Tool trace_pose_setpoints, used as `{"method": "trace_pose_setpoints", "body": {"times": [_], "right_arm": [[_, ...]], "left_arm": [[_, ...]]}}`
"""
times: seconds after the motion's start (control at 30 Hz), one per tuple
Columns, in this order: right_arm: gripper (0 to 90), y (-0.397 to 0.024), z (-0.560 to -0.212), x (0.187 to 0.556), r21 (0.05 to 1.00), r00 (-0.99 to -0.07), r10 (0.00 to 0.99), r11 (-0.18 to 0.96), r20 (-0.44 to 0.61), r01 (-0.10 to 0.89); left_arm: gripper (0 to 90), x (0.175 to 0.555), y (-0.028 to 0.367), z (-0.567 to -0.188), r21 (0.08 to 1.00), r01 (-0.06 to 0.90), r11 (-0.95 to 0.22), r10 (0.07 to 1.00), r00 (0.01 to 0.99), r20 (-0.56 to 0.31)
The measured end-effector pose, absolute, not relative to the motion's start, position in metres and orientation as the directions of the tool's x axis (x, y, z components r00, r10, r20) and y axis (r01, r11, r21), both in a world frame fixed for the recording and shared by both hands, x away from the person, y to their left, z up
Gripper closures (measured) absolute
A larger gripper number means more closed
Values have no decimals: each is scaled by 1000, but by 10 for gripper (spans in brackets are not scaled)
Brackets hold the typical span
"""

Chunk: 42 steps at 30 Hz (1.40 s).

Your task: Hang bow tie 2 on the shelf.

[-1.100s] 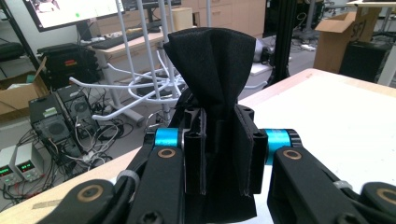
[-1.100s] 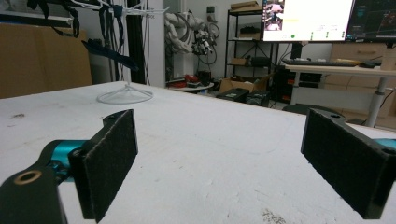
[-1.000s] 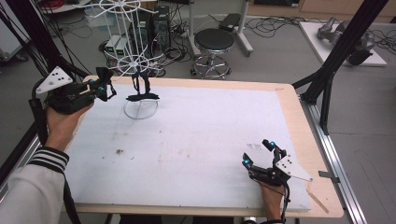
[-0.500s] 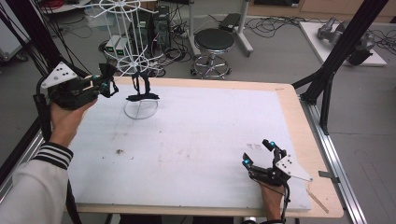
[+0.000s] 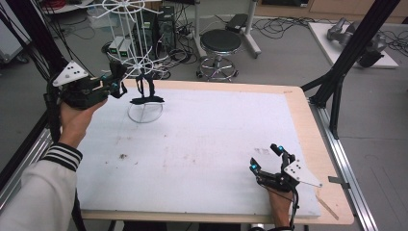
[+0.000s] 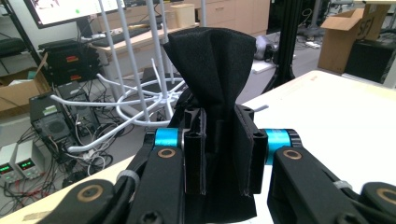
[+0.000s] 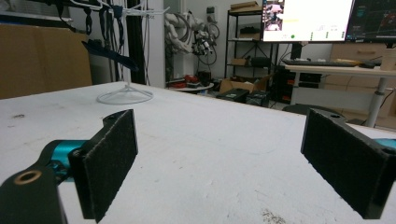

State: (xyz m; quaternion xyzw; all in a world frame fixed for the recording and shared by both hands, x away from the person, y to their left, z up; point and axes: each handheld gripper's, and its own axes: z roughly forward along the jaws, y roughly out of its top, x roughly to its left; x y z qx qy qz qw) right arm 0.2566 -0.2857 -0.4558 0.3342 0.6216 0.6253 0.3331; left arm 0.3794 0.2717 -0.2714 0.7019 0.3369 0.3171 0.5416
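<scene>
- L gripper [image 5: 117, 81] was up in the air off the worktop's [image 5: 216, 139] far-left corner, held in the person's left hand [image 5: 77, 118].
- Its jaws were nearly closed, clamped on a piece of black cloth [image 6: 212, 70]; the cloth fanned out above the pads and hung below them in the left gripper view.
- White wire rack [image 5: 136, 57] stood w/ its ring base on the worktop near the far-left corner, just beside the L gripper.
- Another black cloth item [image 5: 146, 98] hung on that rack, low, just over the ring base.
- R gripper [image 5: 267, 158] sat low at the worktop's near-right corner, near the front edge.
- Its jaws stood wide apart w/ nothing between them; bare worktop showed btw the pads [image 7: 112, 158] in the right gripper view.
</scene>
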Motion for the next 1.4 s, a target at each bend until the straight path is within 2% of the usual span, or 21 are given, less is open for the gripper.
{"method": "trace_pose_setpoints", "body": {"times": [1.4], "right_arm": [[103, -286, -456, 257, 1000, -555, 832, -12, 9, -1]], "left_arm": [[753, 411, 234, -276, 957, 195, -214, 810, 582, 62]]}}
